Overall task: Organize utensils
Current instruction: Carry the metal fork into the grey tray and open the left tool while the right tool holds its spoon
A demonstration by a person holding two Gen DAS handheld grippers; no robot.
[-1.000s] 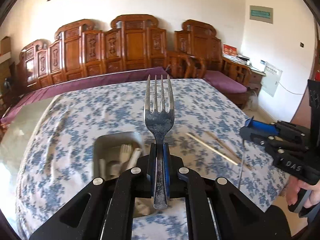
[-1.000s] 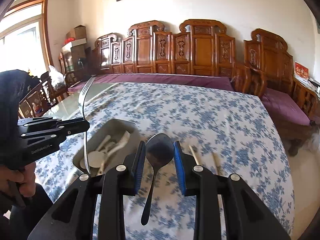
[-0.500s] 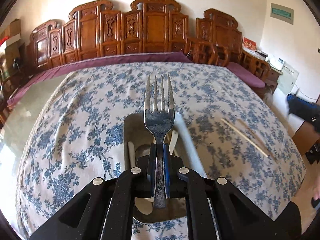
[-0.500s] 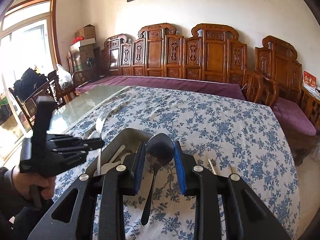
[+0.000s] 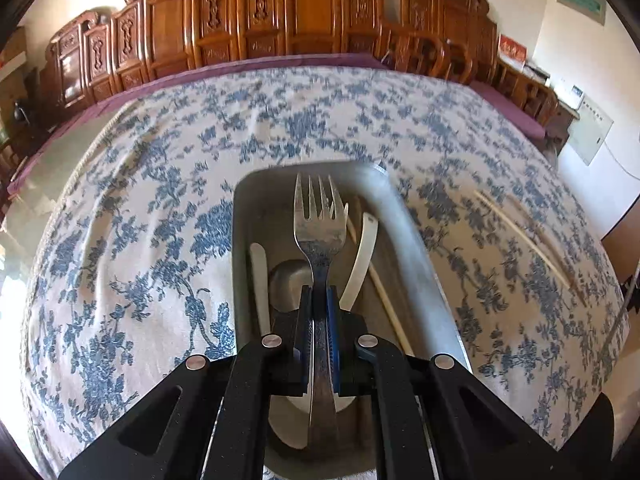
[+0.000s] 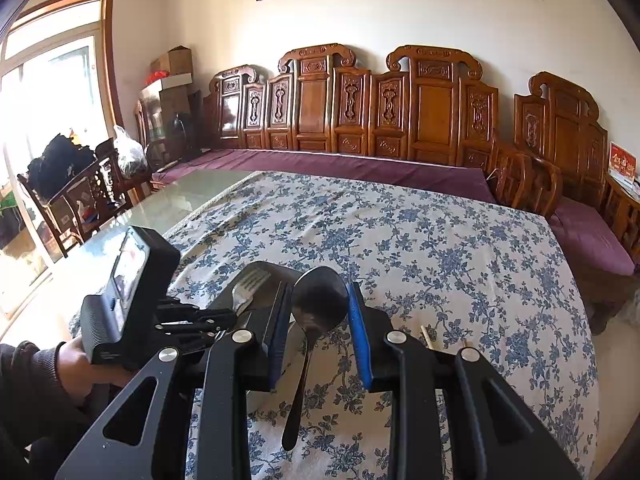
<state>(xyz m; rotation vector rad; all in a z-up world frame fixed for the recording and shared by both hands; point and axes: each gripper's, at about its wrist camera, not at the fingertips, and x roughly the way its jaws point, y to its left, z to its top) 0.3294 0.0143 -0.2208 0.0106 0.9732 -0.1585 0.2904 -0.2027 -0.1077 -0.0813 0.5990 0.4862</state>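
Note:
My left gripper (image 5: 320, 300) is shut on a metal fork (image 5: 320, 224), held tines forward just over the grey utensil tray (image 5: 412, 240). The tray holds white plastic utensils (image 5: 362, 256), a metal spoon (image 5: 288, 280) and a chopstick (image 5: 386, 304). In the right wrist view my right gripper (image 6: 318, 312) is shut on a metal spoon (image 6: 318, 300), bowl up, handle hanging down. The left gripper (image 6: 192, 320) with its fork (image 6: 246, 288) is seen at lower left, over the tray (image 6: 260, 270).
Two chopsticks (image 5: 524, 236) lie on the blue floral tablecloth (image 5: 160, 200) right of the tray; their ends show in the right wrist view (image 6: 428, 338). Carved wooden benches (image 6: 360, 112) with purple cushions stand beyond the table. Bare glass tabletop (image 6: 180, 204) lies at left.
My left gripper has tipped down and lowered the fork toward the tray. The right gripper has lifted slightly with the spoon still held.

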